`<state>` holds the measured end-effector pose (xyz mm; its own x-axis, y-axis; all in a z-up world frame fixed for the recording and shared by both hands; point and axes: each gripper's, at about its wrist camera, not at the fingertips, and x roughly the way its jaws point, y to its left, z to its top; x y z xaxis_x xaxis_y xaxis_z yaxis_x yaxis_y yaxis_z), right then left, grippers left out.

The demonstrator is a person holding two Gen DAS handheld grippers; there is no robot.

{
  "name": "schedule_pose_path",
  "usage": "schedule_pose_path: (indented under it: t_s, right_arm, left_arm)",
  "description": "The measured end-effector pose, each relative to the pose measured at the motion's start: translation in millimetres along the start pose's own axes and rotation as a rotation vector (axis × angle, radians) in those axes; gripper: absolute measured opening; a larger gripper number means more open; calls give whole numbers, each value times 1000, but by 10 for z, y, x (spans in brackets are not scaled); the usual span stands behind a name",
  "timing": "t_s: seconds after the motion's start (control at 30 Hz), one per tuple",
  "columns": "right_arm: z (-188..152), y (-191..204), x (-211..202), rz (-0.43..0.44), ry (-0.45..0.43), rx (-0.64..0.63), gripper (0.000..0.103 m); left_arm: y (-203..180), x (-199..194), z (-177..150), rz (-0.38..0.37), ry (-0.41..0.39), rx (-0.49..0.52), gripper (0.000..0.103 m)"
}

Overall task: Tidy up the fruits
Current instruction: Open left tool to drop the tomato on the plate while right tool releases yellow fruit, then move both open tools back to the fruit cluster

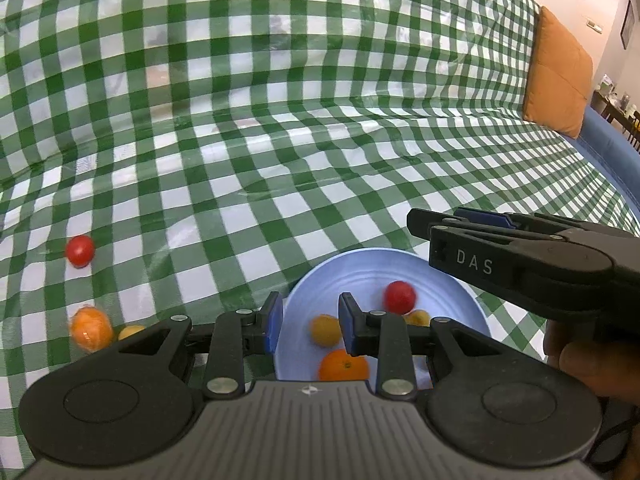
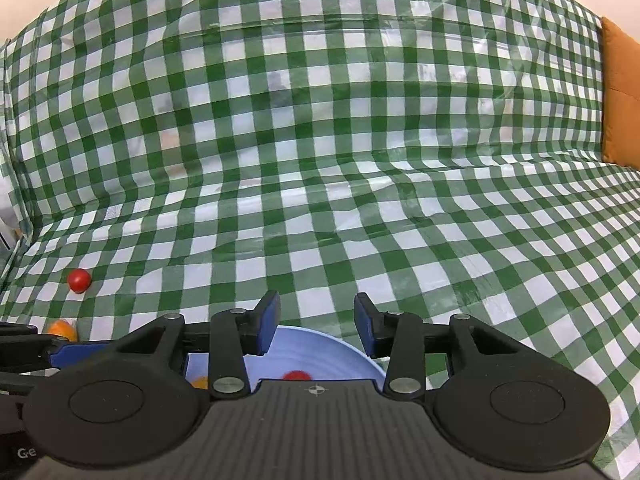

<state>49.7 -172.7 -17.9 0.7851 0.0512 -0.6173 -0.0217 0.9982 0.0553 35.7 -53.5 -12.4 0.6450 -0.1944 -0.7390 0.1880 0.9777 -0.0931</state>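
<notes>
A light blue bowl (image 1: pixel 460 300) sits on the green checked cloth. It holds a red tomato (image 1: pixel 399 296), two small yellow fruits (image 1: pixel 326 330) and an orange (image 1: pixel 343 366). My left gripper (image 1: pixel 311 322) straddles the bowl's left rim, one pad outside and one inside, shut on it. My right gripper (image 1: pixel 424 236) hangs over the bowl's far right side. In the right wrist view the right gripper (image 2: pixel 317 322) stands open with nothing between its pads, above the bowl (image 2: pixel 340 346) and the red tomato (image 2: pixel 297 375). Loose at left lie a red tomato (image 1: pixel 80 251), an orange (image 1: pixel 90 328) and a yellow fruit (image 1: pixel 130 332).
The checked cloth (image 1: pixel 280 120) rises over a sofa back behind the bowl. An orange cushion (image 1: pixel 560 76) and the sofa's blue edge (image 1: pixel 608 148) are at far right. A hand (image 1: pixel 580 360) holds the right gripper beside the bowl.
</notes>
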Motion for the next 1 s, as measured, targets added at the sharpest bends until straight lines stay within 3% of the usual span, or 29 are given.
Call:
schedule_pose_path:
  t_s: [0.47, 0.6, 0.7, 0.87, 1.0]
  right_arm:
    - [2, 465, 89, 57, -6, -17, 42]
    - [-35, 640, 123, 92, 0, -31, 42]
    - [-69, 769, 162, 124, 12, -34, 35]
    - [-124, 1030, 199, 203, 34, -59, 33]
    - [-206, 1233, 293, 283, 90, -79, 34]
  left_arm:
    - [579, -128, -43, 69, 6, -86, 34]
    - [1046, -233, -19, 122, -8, -204, 34]
    - [1427, -283, -52, 152, 0, -325, 34]
    - [1775, -266, -140, 144, 36, -472, 34]
    - [1830, -205, -167, 125, 47, -519, 49]
